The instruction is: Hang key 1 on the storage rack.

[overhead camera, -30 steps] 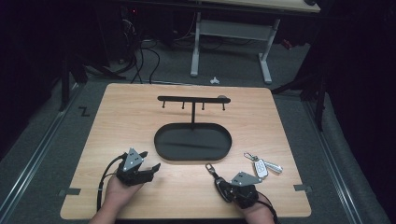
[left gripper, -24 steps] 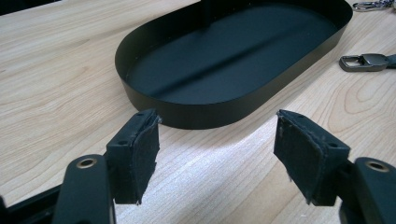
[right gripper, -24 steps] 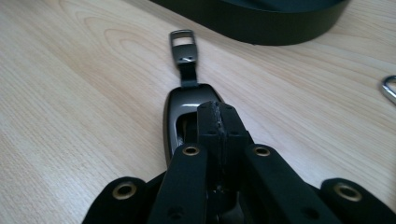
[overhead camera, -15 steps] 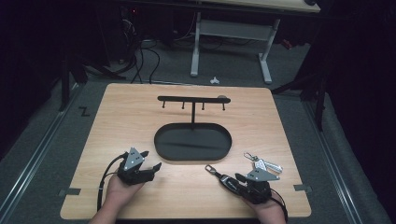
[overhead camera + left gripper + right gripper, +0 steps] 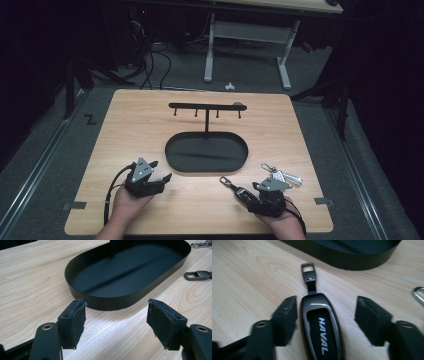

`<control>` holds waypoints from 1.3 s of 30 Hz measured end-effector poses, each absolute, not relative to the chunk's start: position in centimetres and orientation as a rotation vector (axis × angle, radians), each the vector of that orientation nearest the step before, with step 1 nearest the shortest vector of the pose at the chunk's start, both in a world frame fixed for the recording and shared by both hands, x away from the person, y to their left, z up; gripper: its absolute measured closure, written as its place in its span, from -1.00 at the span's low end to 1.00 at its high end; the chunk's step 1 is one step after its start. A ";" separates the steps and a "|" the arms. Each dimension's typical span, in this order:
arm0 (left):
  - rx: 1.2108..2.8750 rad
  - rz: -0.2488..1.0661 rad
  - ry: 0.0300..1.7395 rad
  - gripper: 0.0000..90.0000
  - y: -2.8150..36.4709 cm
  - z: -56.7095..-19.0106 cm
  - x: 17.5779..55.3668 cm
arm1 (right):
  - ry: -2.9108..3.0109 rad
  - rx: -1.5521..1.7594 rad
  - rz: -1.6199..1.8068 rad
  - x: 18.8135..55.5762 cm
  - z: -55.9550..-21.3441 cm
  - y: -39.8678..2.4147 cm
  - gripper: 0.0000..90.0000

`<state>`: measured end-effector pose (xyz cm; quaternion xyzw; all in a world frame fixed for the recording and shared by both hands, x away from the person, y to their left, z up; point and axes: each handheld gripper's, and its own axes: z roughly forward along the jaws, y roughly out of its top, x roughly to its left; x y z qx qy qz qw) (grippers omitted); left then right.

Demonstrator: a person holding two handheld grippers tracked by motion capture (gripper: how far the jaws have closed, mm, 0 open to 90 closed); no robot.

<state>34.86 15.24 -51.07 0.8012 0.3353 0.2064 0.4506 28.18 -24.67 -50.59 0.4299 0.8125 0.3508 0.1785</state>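
Note:
A dark key fob (image 5: 322, 332) lettered HAVAL lies flat on the wooden table, its strap and metal clasp pointing toward the black oval tray (image 5: 362, 260). My right gripper (image 5: 325, 312) is open around the fob, with its left pad close beside the fob and the right pad well apart. From above, this gripper (image 5: 245, 192) sits at the front right with the fob's clasp (image 5: 227, 182) sticking out ahead. My left gripper (image 5: 162, 170) rests open at the front left, nothing between its pads (image 5: 75, 320), facing the tray (image 5: 125, 275).
The tray (image 5: 200, 155) carries a post with a hook bar (image 5: 205, 106) across its top. A bunch of keys with silver tags (image 5: 281, 175) lies right of the tray, just beyond my right hand. A metal ring (image 5: 419, 295) shows at the right edge.
My right gripper has shifted a little to the right beside the fob, which stays in place. The left gripper has not moved.

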 end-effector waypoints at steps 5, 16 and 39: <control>1.988 0.508 0.829 -0.29 15.2 -51.2 34.9 | 2.331 1.201 0.945 28.5 -50.5 -23.7 -0.39; 1.991 0.510 0.830 -0.29 15.2 -51.3 34.8 | 2.449 1.160 0.769 30.3 -50.2 -22.2 -0.41; 1.992 0.520 0.818 -0.29 15.3 -51.3 35.0 | 2.692 1.244 0.490 34.1 -49.1 -19.8 -0.44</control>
